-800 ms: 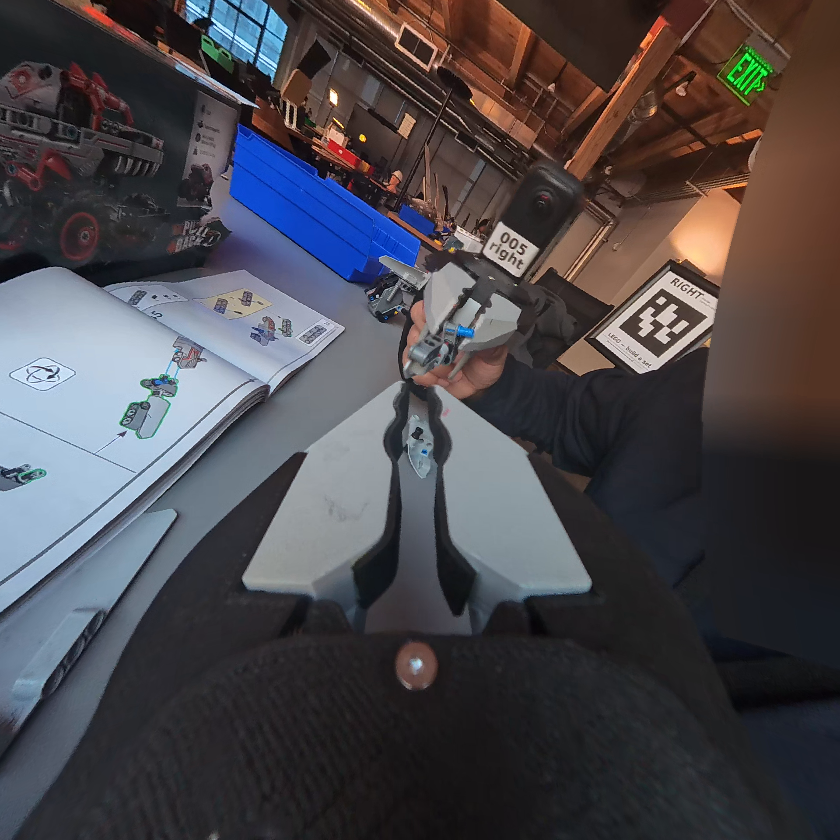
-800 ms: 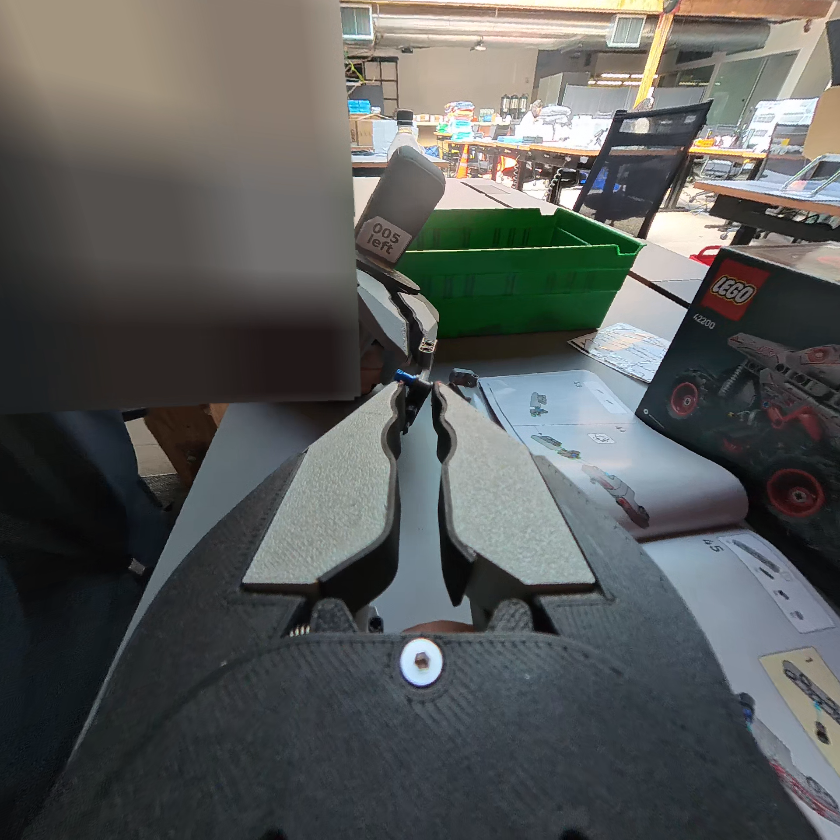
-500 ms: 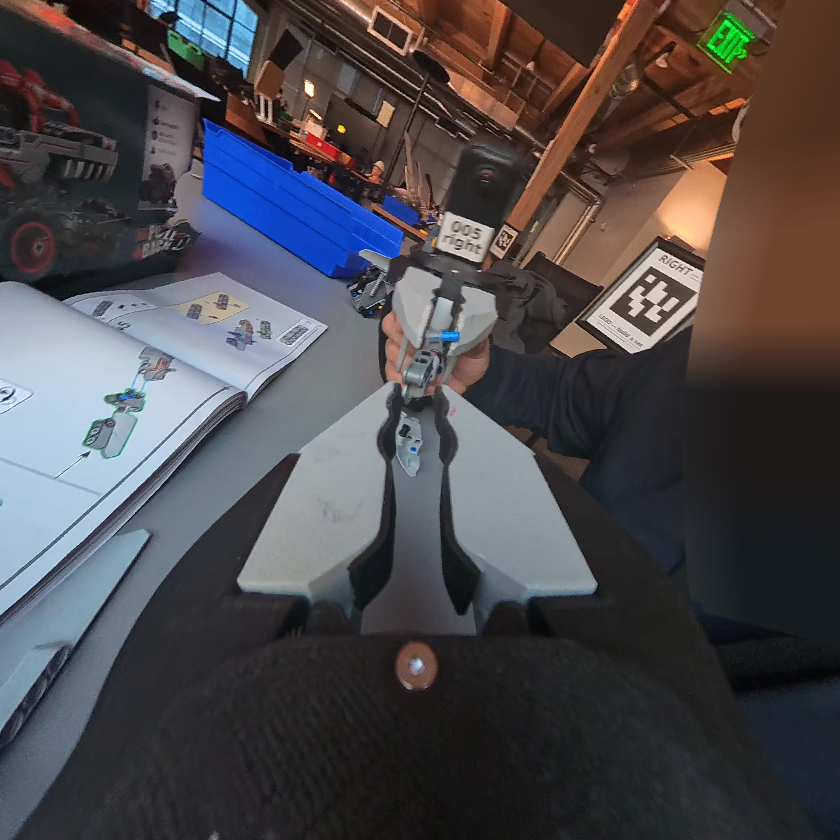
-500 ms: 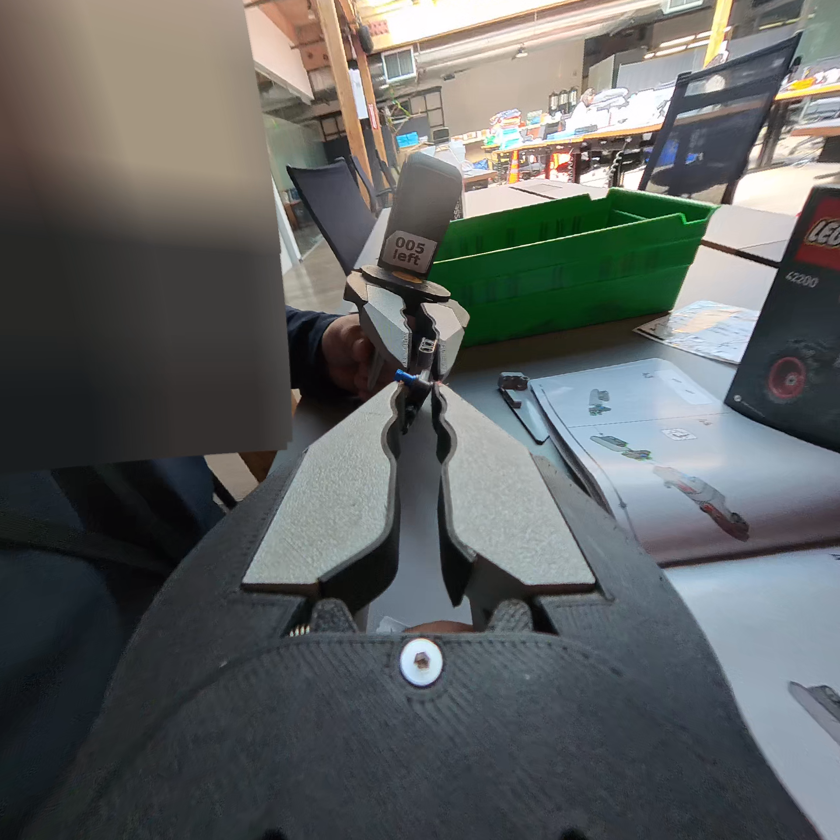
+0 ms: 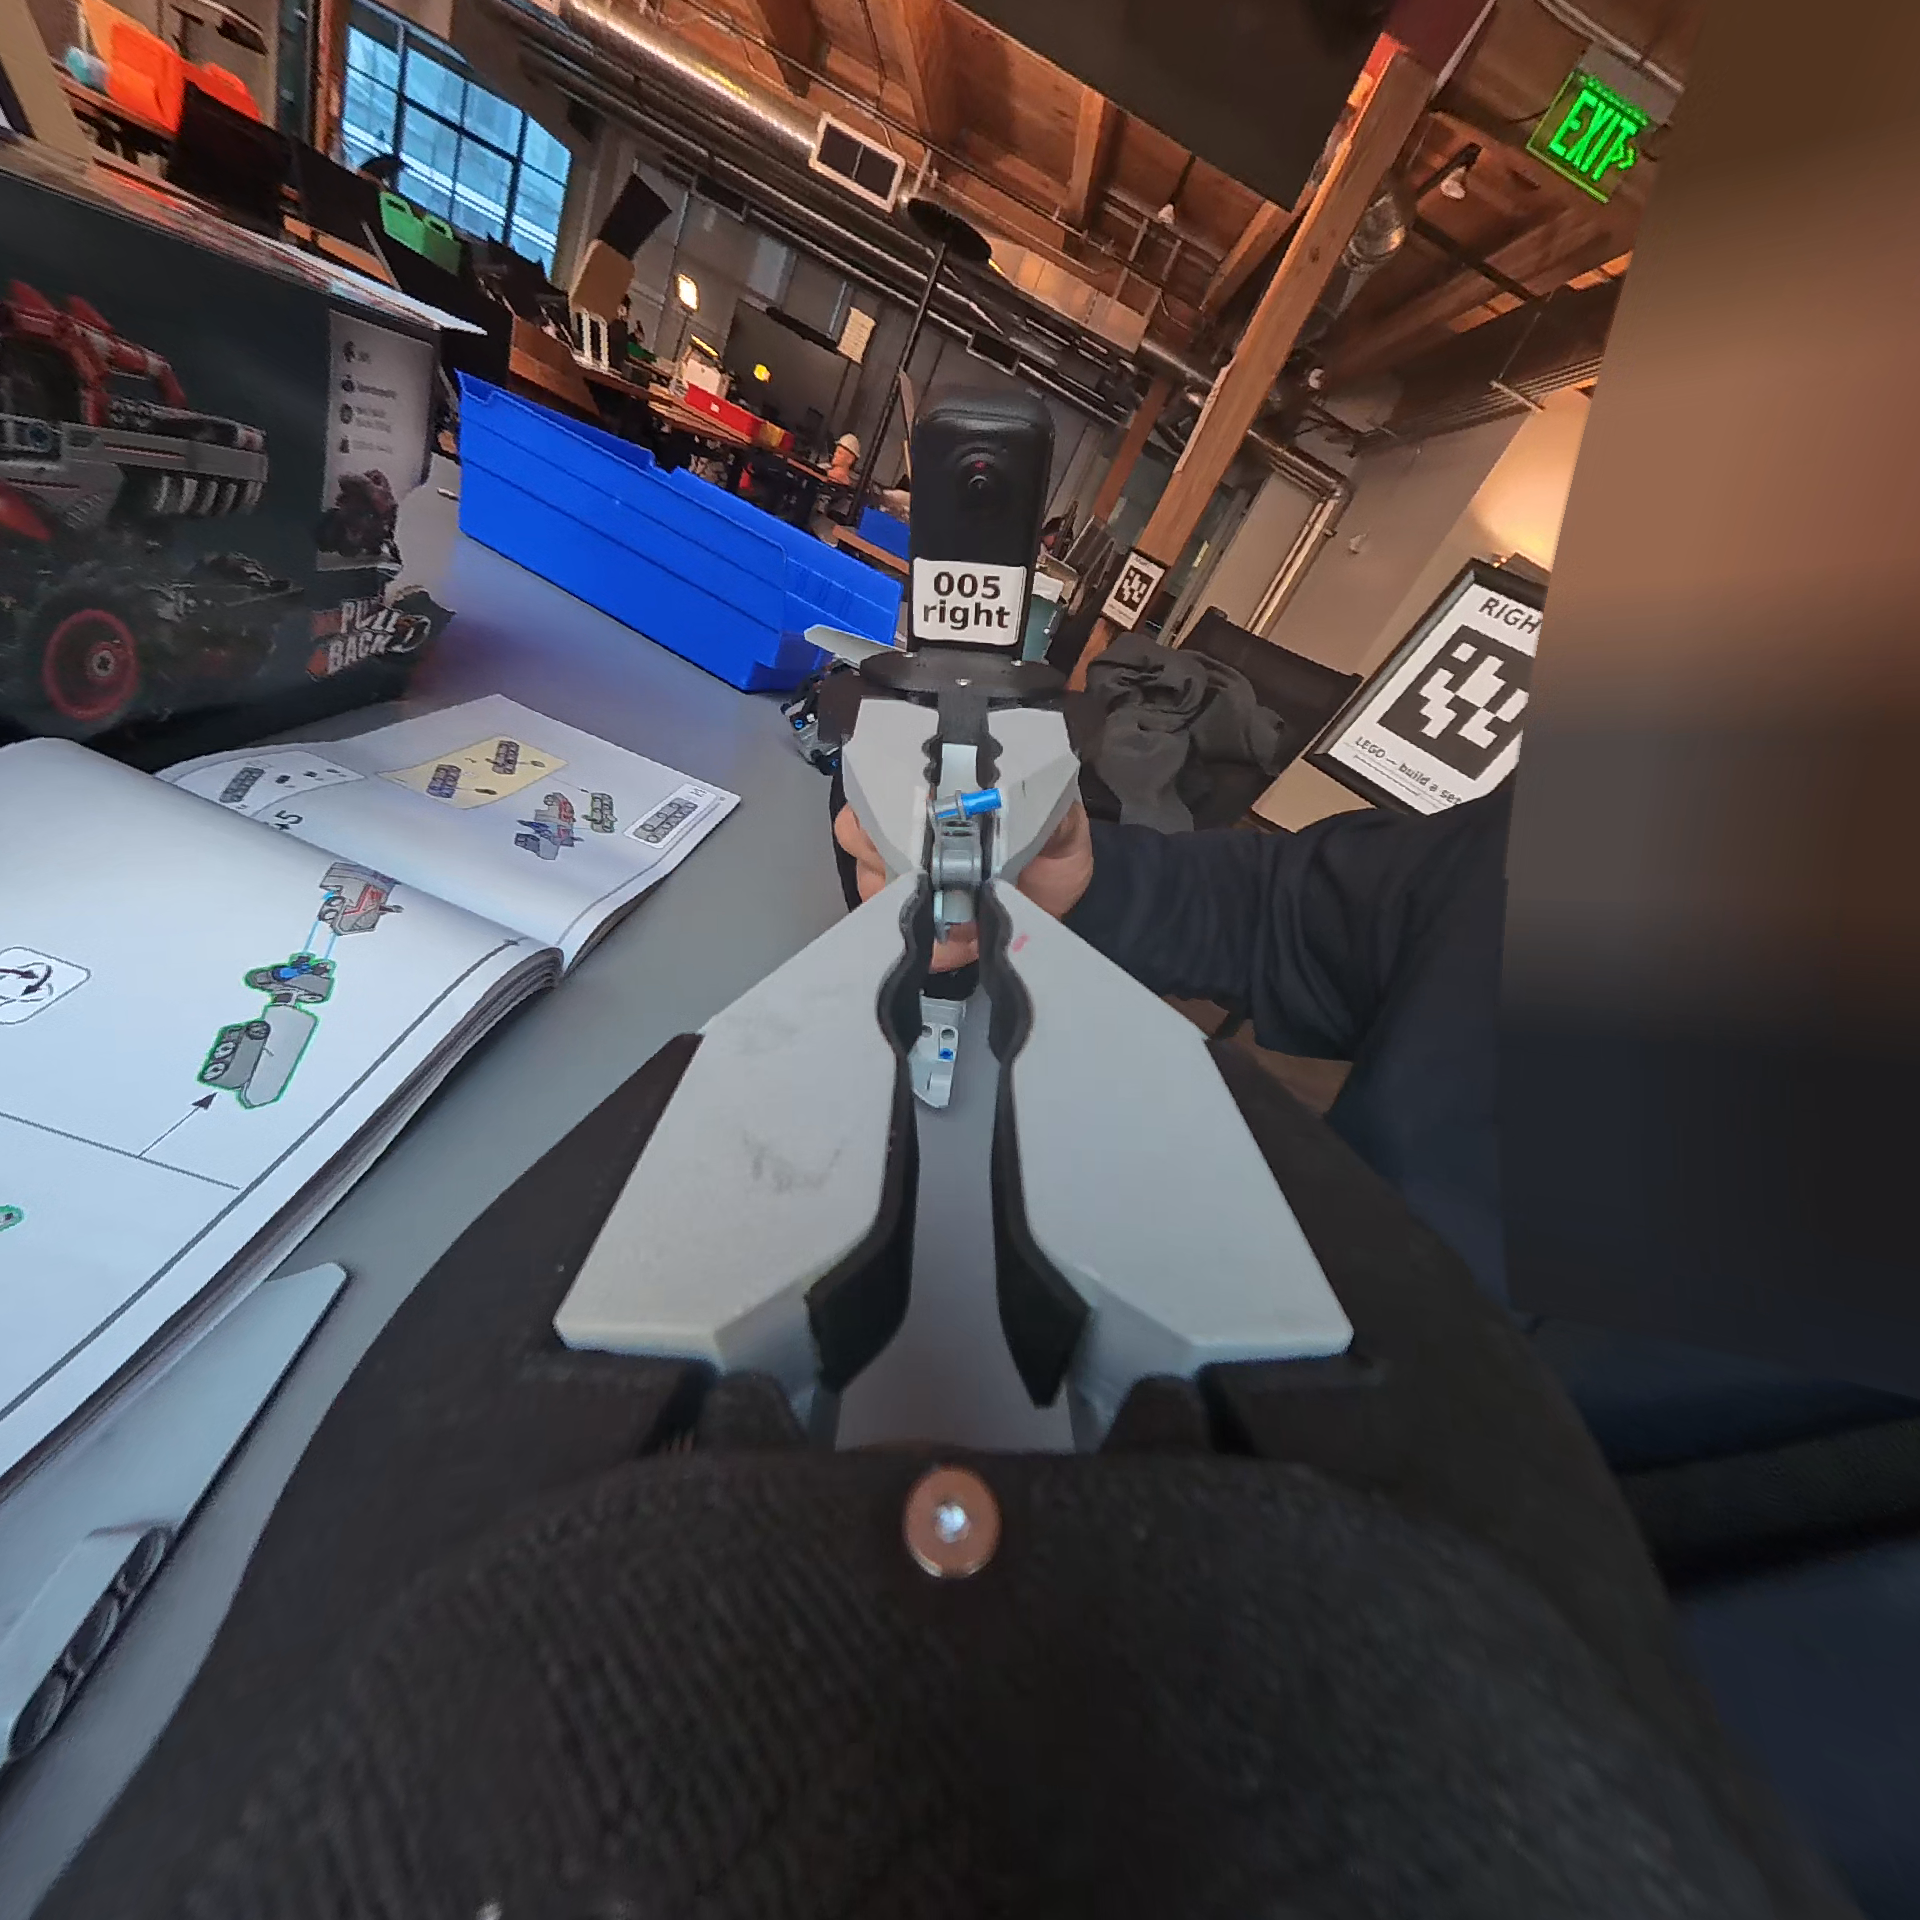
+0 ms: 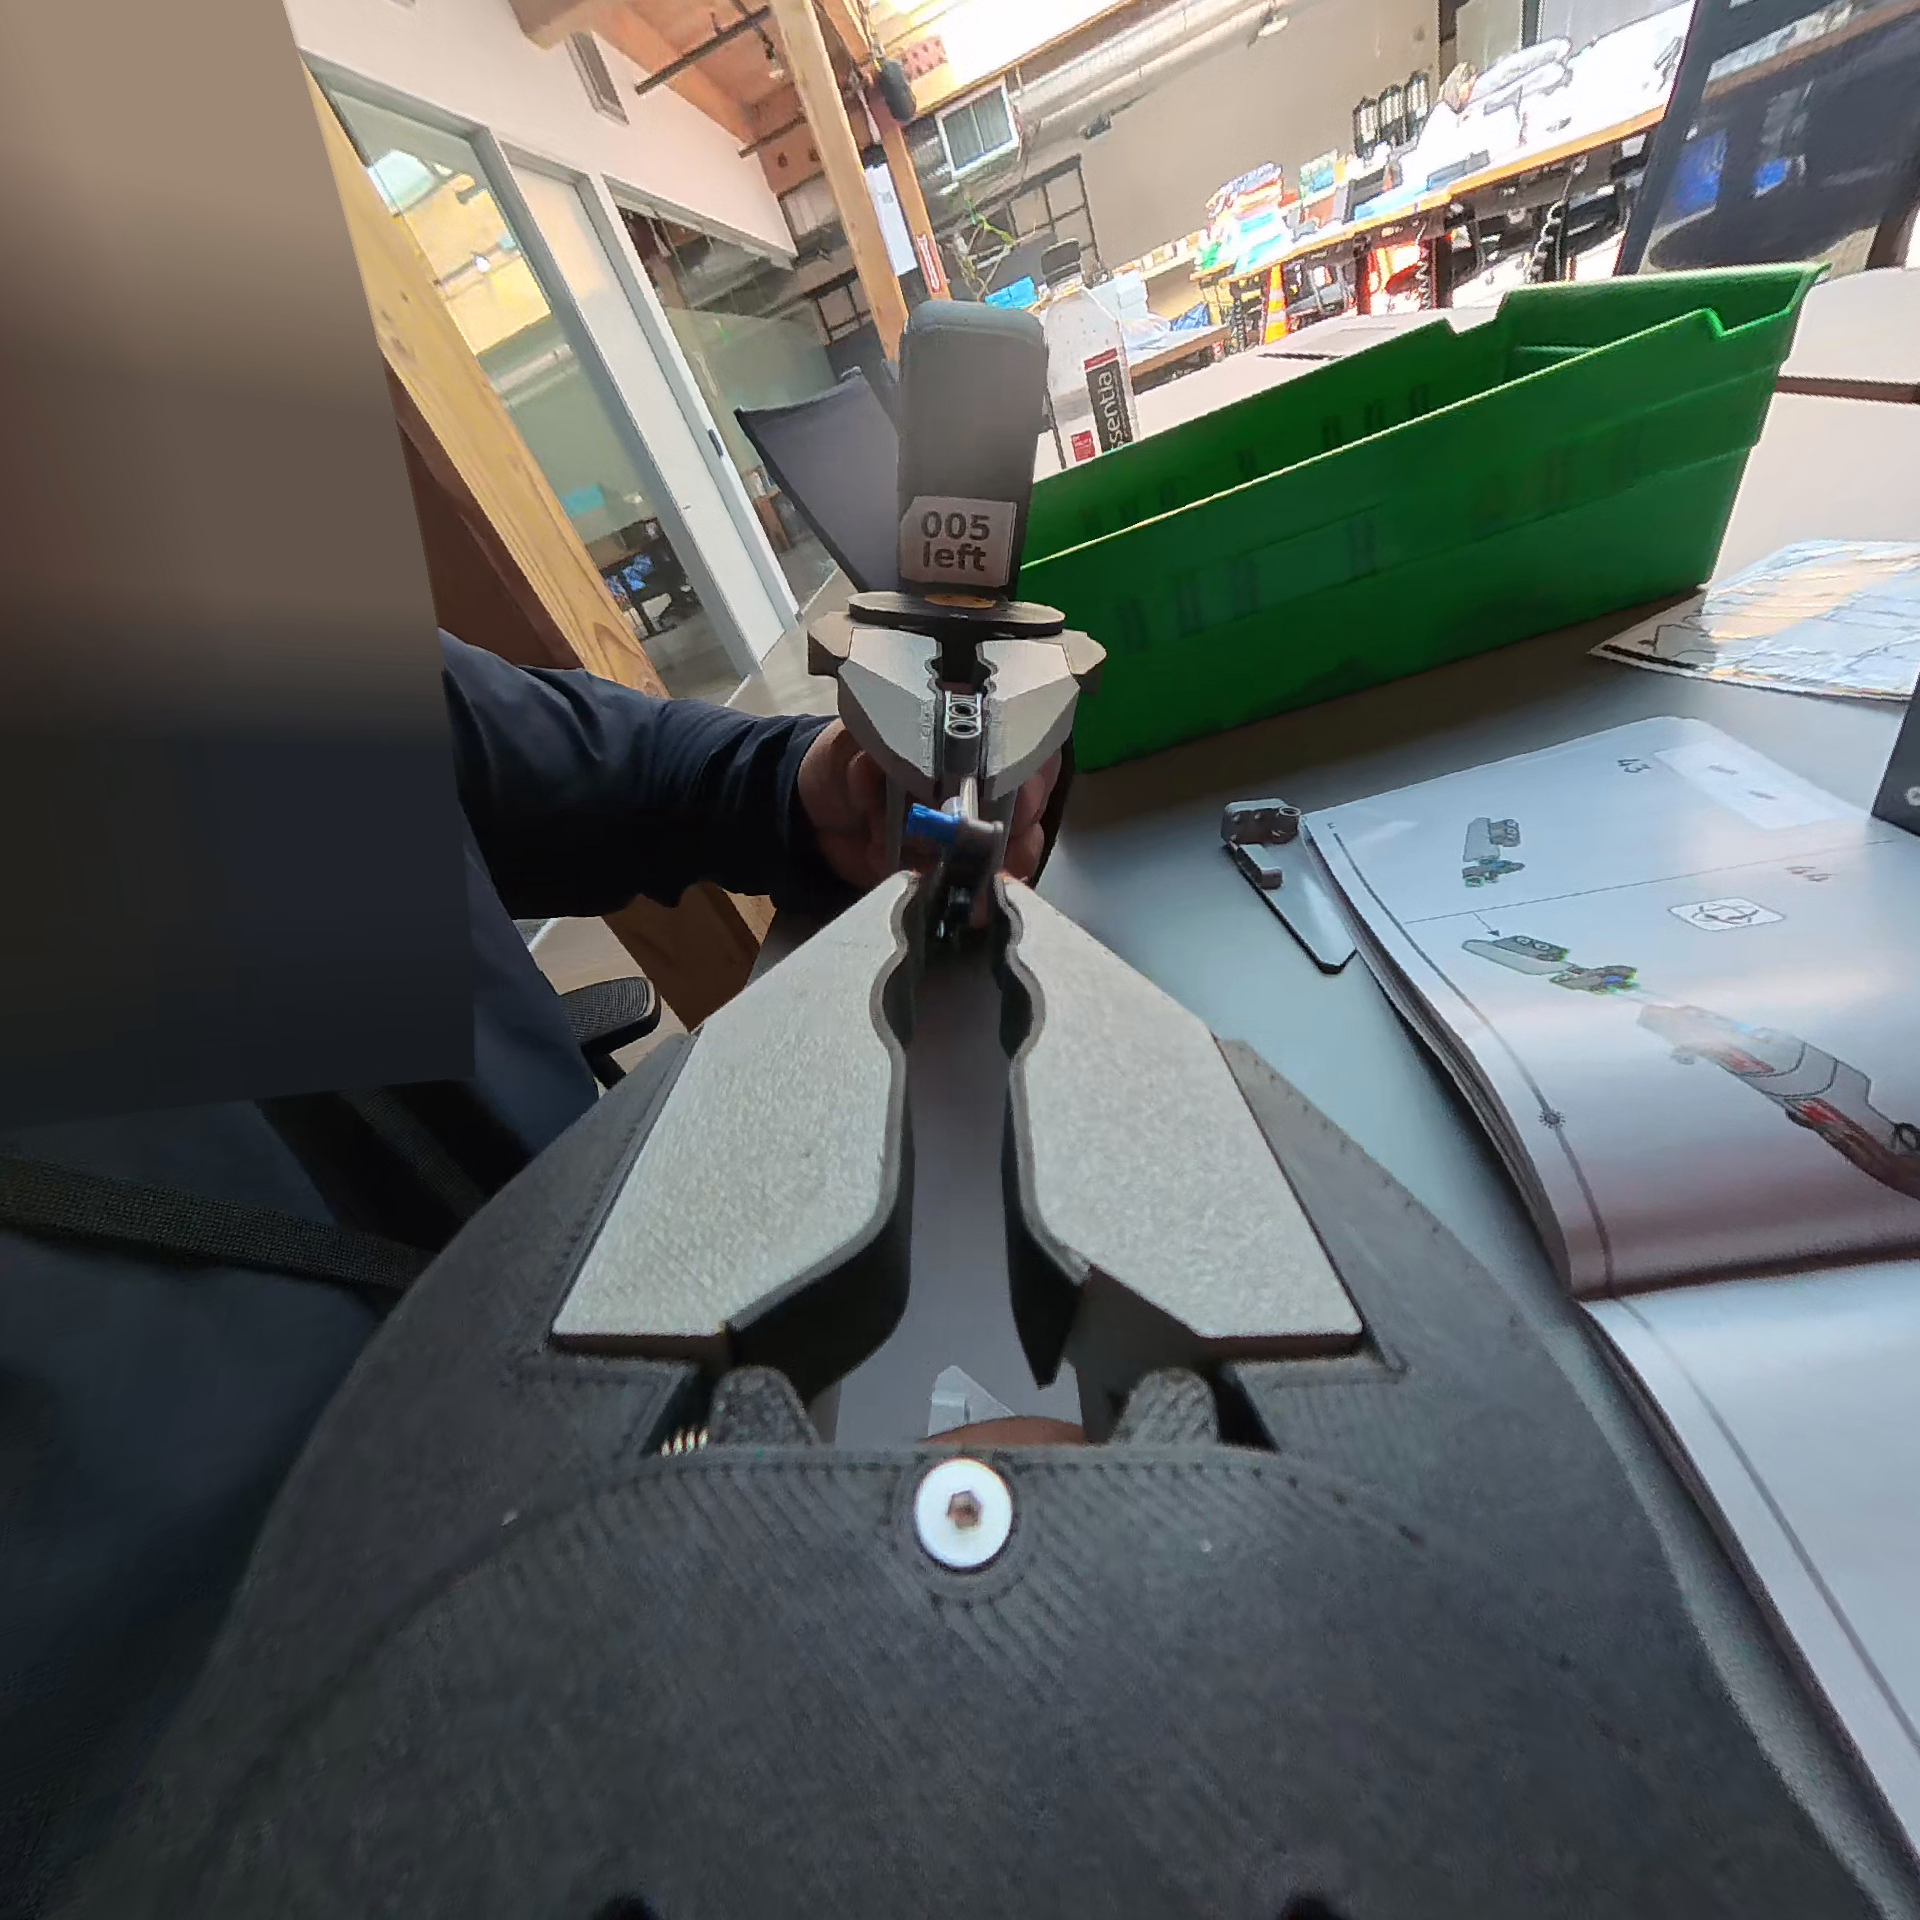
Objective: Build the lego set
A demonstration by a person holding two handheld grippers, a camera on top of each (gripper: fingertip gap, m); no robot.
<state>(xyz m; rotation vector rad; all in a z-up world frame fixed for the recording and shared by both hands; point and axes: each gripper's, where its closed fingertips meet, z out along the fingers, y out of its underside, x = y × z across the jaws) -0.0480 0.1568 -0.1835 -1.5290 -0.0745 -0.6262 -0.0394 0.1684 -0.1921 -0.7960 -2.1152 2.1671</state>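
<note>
Both grippers are meeting tip to tip above the table [image 5: 727, 727]: the left gripper [image 5: 951, 930] is clamping a grey piece [image 5: 938, 1049], the right gripper [image 6: 954, 902] pinching the grey connector [image 6: 971, 836] with its blue pin [image 6: 928, 826].

Left wrist view: up and left of the jaws, a long blue bin [image 5: 644, 551] lying on the grey tabletop [image 5: 665, 935]. Far above and left, a paned window [image 5: 457, 177]. Above and right of the jaws, a slanting wooden post [image 5: 1278, 312]; higher and farther right, a lit green exit sign [image 5: 1587, 135]. Right of the jaws, a heap of dark cloth [image 5: 1174, 717], and beyond it a framed black-and-white marker board [image 5: 1455, 717].

Right wrist view: up and right of the jaws, a green bin [image 6: 1403, 551] resting on the table. Behind its left end, a clear bottle [image 6: 1091, 384]. Up and left of the jaws, glass doors [image 6: 665, 416] and a dark chair back [image 6: 821, 468].
</note>
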